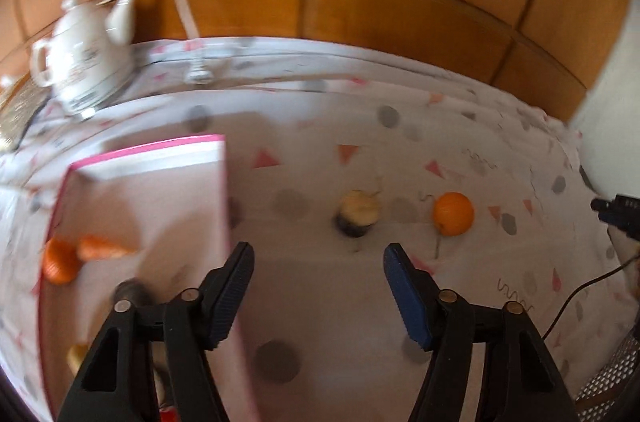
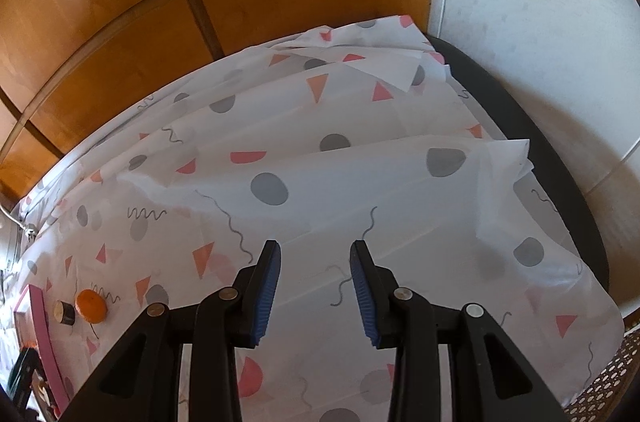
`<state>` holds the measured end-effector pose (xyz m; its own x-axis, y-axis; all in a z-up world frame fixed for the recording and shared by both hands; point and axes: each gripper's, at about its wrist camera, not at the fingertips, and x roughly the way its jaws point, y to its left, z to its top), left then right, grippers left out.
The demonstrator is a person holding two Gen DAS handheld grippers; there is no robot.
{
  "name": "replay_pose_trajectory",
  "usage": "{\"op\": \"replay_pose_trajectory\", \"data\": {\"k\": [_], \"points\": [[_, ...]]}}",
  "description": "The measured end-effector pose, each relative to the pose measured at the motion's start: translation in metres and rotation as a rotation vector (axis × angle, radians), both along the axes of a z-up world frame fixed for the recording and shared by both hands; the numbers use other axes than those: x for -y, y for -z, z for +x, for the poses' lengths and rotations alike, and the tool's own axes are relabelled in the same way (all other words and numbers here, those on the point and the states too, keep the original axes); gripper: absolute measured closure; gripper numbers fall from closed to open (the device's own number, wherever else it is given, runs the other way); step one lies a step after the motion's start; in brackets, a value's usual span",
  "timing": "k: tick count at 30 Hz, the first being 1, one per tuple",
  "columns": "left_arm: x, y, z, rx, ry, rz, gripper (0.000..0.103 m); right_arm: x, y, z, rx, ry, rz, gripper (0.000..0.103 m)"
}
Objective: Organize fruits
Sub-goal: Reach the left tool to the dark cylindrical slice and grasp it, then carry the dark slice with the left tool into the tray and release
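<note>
Jaws gape empty; round, glossy orange (image 1: 454, 213) lies on patterned cloth (image 1: 320, 282).

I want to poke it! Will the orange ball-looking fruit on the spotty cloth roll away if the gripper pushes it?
Probably, yes. The orange fruit looks round, so a nudge would likely send it rolling across the tablecloth. Its skin looks smooth, so it might slip from the open left gripper.
</note>
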<state>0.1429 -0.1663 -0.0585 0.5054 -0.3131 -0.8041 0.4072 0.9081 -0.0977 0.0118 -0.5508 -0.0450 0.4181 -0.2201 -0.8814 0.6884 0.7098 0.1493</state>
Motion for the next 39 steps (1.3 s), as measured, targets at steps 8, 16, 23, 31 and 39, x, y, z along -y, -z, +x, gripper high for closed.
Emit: {"op": "replay_pose_trajectory", "data": {"k": [8, 16, 23, 31, 39], "points": [[0.046, 0.035, 0.037, -0.051, 0.022, 0.066, 0.041, -0.001, -0.002, 0.001, 0.013, -0.012, 0.006, 0.067], [0.041, 0.040, 0.043, -0.097, 0.009, -0.017, 0.069, -0.006, -0.003, 0.003, 0.012, -0.032, 0.007, 0.067], [0.018, 0.018, 0.011, -0.078, 0.012, -0.077, 0.069, -0.016, 0.000, 0.010, -0.008, -0.087, 0.003, 0.067], [-0.041, -0.008, -0.013, -0.053, -0.064, -0.145, 0.069, -0.020, 0.002, 0.011, -0.025, -0.106, -0.017, 0.067], [-0.138, -0.012, -0.012, -0.048, -0.294, -0.169, 0.069, -0.024, 0.003, 0.011, -0.038, -0.114, -0.027, 0.067]]}}
